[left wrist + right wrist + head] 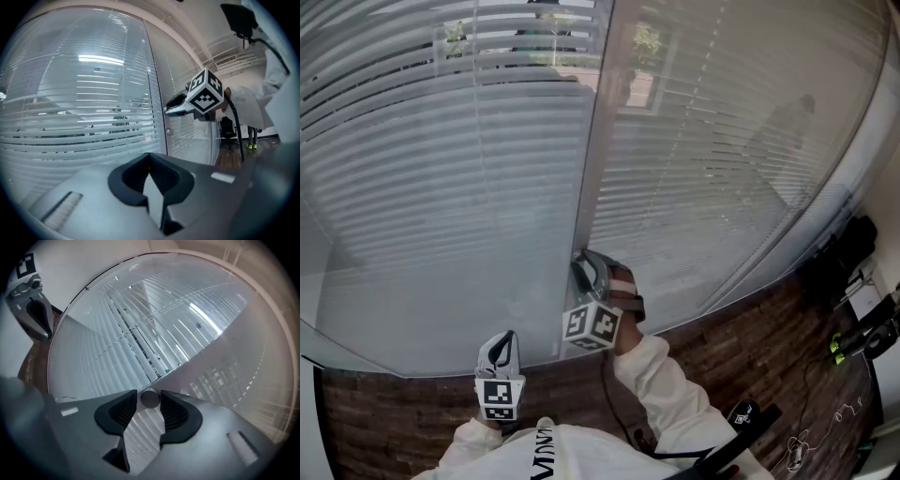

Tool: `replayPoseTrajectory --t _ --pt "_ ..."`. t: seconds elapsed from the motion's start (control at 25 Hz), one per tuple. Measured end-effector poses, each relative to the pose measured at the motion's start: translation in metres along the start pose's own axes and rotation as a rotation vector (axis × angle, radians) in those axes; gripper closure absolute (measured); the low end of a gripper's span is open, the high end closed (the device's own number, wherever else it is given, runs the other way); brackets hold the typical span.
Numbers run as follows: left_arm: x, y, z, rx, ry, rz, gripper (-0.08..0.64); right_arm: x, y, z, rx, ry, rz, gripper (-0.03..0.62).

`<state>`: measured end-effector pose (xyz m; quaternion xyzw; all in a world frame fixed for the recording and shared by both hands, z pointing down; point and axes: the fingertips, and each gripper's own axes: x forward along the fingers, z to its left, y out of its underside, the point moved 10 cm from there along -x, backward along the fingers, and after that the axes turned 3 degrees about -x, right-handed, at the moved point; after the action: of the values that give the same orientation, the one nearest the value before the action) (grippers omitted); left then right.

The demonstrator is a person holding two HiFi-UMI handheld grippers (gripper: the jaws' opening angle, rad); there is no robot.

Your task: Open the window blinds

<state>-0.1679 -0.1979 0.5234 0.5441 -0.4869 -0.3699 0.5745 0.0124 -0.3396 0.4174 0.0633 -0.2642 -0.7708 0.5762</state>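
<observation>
– where are the blinds (441,141) from where you're standing?

– right in front of the person, behind two tall glass panes (741,141) with a pale post (592,141) between them. the slats hang full length on both sides. near the top of the left pane there are darker gaps between slats and a bit of green shows through; lower down they look closed up.

– and the right gripper (583,265)?

– it's up against the post, low down, pointing roughly level at it. its own view shows a small round grey knob (149,398) sitting right between the tips of the jaws, which are partway closed with a pad against each side of it. so it has hold of the knob. the marker cube (592,325) sits behind it, and a white sleeve (661,375) runs back from there.

– the left gripper (500,349)?

– held lower and to the left, well short of the glass, aimed at the left pane. its jaws are pressed together at the tips with nothing in them.

– what's underfoot?

– a dark brick-patterned floor (741,347) running along the base of the glass.
</observation>
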Motion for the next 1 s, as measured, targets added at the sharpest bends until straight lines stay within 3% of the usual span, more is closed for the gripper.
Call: replayPoseTrajectory --t 0.36,0.48,0.72,1.0 --pt "-0.001 0.001 -0.001 0.002 -0.006 0.006 0.56 0.001 0.001 -0.002 0.014 0.016 0.004 0.46" --pt "0.0 0.0 -0.002 0.003 -0.004 0.006 0.56 0.002 0.001 -0.003 0.071 0.005 -0.001 0.462" --pt "0.0 0.0 -0.004 0.003 -0.005 0.008 0.56 0.002 0.008 -0.012 0.407 -0.053 -0.049 0.463" --pt "-0.002 0.0 -0.009 0.002 -0.009 0.009 0.56 0.003 0.026 -0.021 0.949 -0.129 -0.137 0.463"
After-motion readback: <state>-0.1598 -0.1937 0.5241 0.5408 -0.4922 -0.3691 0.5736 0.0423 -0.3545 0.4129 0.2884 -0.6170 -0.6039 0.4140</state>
